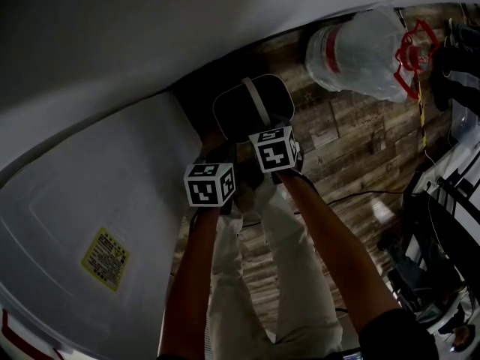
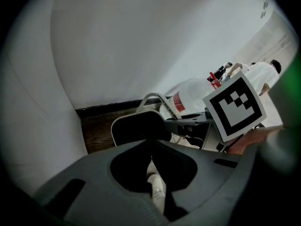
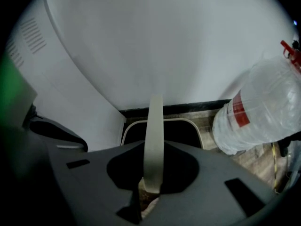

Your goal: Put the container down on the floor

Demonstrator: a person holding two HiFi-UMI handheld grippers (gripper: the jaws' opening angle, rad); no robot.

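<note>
Firmly, the right hand-held gripper [image 3: 149, 192] clamps the dark container's [image 1: 232, 115] pale handle [image 3: 153, 140]; the left hand-held gripper's [image 2: 157, 192] jaws sit together, empty.

Dark container [image 1: 234, 117] (pale handle [image 1: 256, 100] up) at the right gripper [image 1: 264, 135]; left gripper [image 1: 225, 160] beside.

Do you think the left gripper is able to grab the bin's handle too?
Probably yes: the handle arches just ahead of the left gripper with nothing between, though the right gripper holds its top, and the shut left jaws must open first.
</note>
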